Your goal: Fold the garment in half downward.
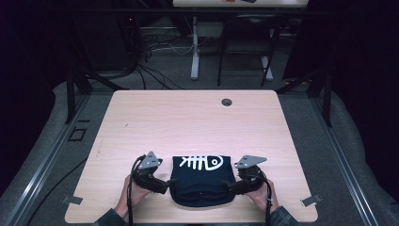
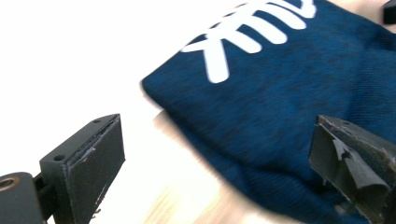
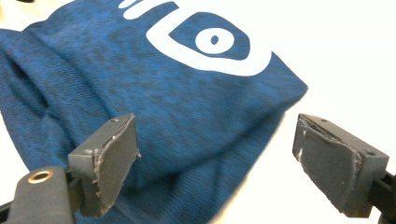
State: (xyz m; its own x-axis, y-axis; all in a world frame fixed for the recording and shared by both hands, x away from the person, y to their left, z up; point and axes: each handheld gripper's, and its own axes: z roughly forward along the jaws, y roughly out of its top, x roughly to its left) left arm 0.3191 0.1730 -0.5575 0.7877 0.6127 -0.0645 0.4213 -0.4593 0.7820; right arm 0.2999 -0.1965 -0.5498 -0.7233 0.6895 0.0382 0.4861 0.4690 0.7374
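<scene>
Folded shirt's (image 2: 289,116) print cut off, near hem blurred

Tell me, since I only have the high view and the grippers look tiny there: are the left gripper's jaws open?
Observer: Yes, the left gripper is open, its jaws wide apart at the folded dark blue shirt's edge.
Operator: And the right one?
Observer: The right gripper is open too, one jaw over the cloth, the other over bare table.
Operator: Is the print clear?
Observer: Up close, the white fish skeleton print's head shows a round eye.
</scene>
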